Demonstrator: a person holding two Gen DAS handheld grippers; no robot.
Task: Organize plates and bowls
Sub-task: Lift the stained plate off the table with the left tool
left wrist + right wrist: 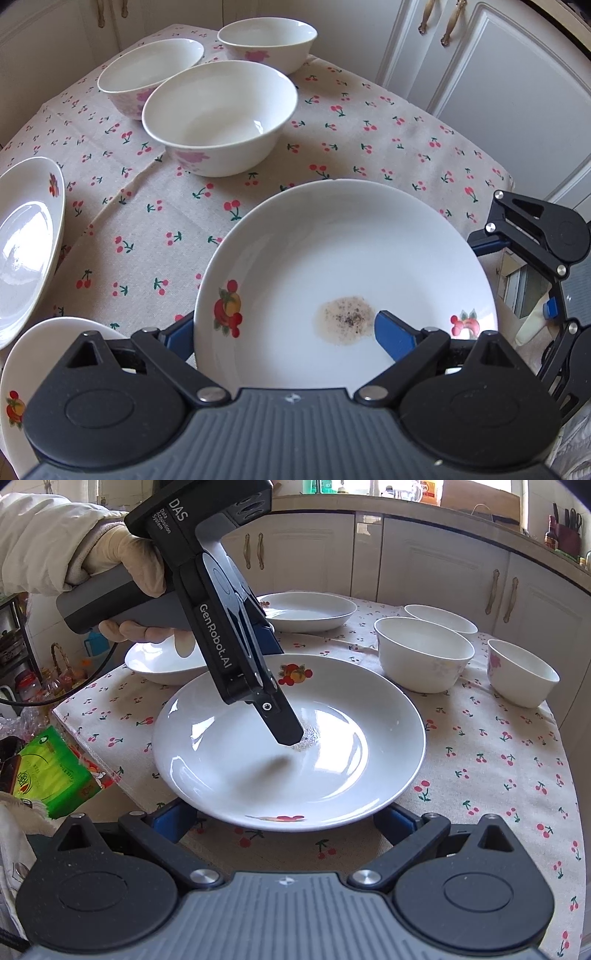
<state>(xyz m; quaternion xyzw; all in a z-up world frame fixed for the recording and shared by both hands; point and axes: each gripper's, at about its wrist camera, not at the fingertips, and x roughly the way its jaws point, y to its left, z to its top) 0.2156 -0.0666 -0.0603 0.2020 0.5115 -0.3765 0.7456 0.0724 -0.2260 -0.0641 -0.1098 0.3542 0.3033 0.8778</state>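
A white plate point(332, 258) with fruit prints and a brown speckled stain point(345, 319) fills the near middle of the cherry-print tablecloth point(369, 140). My left gripper point(282, 325) is shut on it across its rim, one blue finger point(393, 338) inside beside the stain, the other point(181, 338) hidden below the rim. From the right wrist, that inner fingertip point(290, 733) touches the plate point(258, 779). My right gripper point(284, 823) is open, both fingers tucked under the plate's near rim. Three white bowls point(218, 114) point(147, 74) point(266, 37) stand apart at the back.
Two more fruit-print plates point(26, 240) point(44, 354) lie at the left. A gloved hand point(122, 568) holds the left gripper. A green packet point(48, 775) sits beyond the table's left edge. White cabinets point(424, 561) stand close behind the table.
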